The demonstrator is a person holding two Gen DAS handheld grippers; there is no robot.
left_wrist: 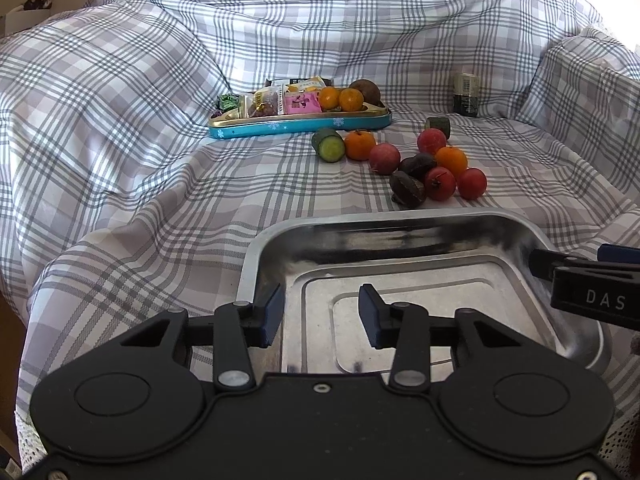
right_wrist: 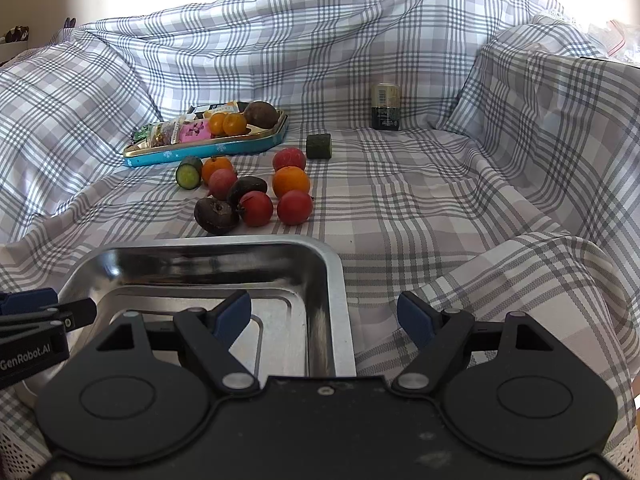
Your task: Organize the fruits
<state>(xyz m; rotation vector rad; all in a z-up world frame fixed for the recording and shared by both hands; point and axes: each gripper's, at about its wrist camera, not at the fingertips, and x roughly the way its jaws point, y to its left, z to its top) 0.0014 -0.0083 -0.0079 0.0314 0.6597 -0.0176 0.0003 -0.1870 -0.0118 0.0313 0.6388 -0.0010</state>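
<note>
Fruits lie loose in a cluster on the grey-and-white plaid cloth beyond the far rim of a shiny rectangular steel tray, which holds nothing. In the cluster, an orange tangerine touches a cut cucumber piece with its pale face turned this way, and a pink-red round fruit sits just beside the tangerine. Further right, a second tangerine rests between another pink-red fruit and two red round fruits near the steel tray. Two dark brown wrinkled fruits lie against them. A second cucumber piece stands apart behind the group.

Behind the cluster sits a shallow blue tin tray with snowflake print and a gold rim. Its left part holds wrapped snack packets, among them a pink one and a green one; its right end holds two small tangerines side by side and a large brown round fruit behind them. A dark jar with a pale lid stands well apart to the right.

Left hand-held gripper hangs over the near left part of the steel tray, jaws apart with nothing between them; its left blue pad lies by the rim. Right hand-held gripper has its jaws wide apart astride the tray's right rim, not pressing on it.
</note>
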